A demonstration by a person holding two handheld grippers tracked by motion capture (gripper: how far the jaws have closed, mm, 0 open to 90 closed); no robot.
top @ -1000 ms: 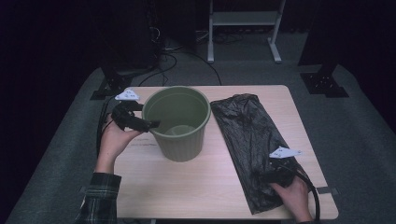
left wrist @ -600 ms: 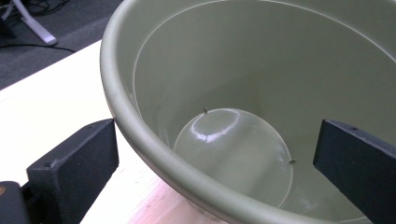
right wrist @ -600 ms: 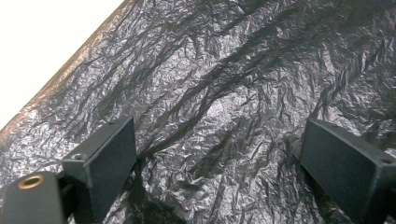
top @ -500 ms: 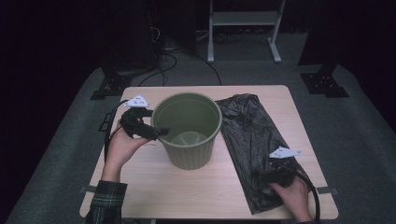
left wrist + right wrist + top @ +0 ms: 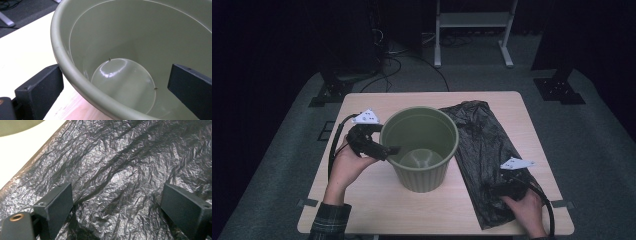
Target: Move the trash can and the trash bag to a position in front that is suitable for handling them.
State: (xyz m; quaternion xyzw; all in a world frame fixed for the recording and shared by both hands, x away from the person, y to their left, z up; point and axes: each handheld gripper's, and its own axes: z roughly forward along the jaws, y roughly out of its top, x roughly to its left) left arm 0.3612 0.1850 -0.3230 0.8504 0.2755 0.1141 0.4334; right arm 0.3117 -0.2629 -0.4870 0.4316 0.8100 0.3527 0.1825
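Note:
An olive-green plastic bin (image 5: 421,176) stands upright and empty in the middle of the wooden table (image 5: 367,205). My left gripper (image 5: 390,150) is open and straddles the bin's left rim. In the left gripper view one jaw sits outside the wall and the other inside the bin (image 5: 125,37), well apart. A flat, crinkled black plastic bag (image 5: 482,140) lies on the table to the right of the bin. My right gripper (image 5: 495,190) rests open on the bag's near end, and in the right gripper view its jaws are spread over the bag (image 5: 120,165).
The bin's right side touches or overlaps the bag's left edge. Bare tabletop lies in front of the bin and at the far left. Beyond the table are a dark floor, cables and a white metal stand (image 5: 472,20).
The bin has shifted right and nearer to the person, my left gripper moving with it at the rim. The right gripper and the bag have stayed put.

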